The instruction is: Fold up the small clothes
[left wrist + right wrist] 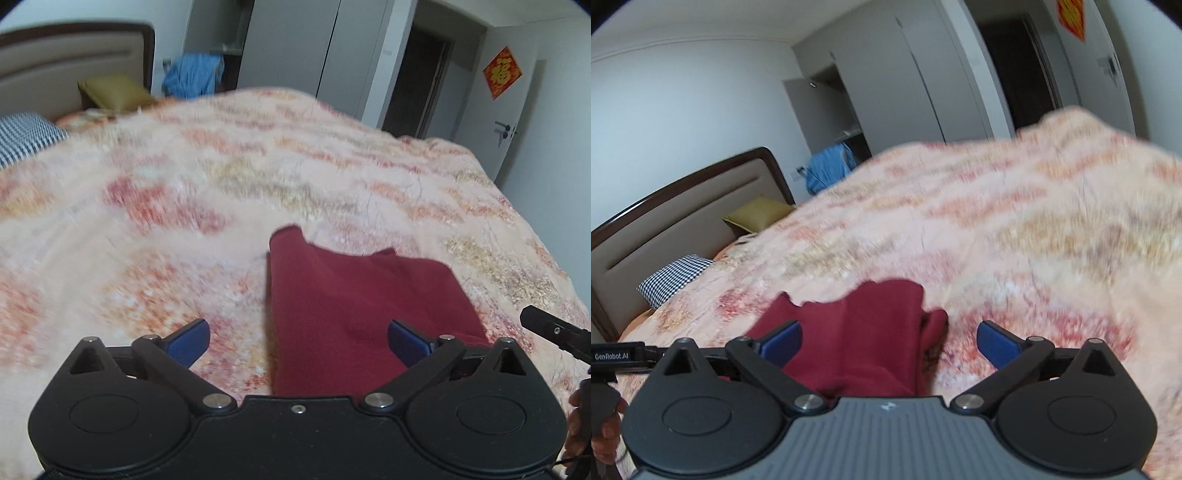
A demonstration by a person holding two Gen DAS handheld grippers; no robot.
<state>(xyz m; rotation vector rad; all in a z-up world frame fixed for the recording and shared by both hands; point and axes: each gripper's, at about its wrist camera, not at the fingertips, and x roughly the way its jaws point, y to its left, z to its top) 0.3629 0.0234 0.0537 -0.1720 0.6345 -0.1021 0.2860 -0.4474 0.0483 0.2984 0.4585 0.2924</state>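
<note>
From the left wrist, the left tool (298,341) hangs with its blue fingers (188,341) wide apart and empty, above the near left edge of the dark red garment (354,302), which lies partly folded on the floral bedspread (184,184). The other tool's tip shows at the right edge.

From the right wrist, the right tool (888,341) is likewise spread and empty; the garment (864,332) lies under its left finger, its far edge rumpled. I judge this a pause between folds: next, each tool must pinch an edge.
</note>
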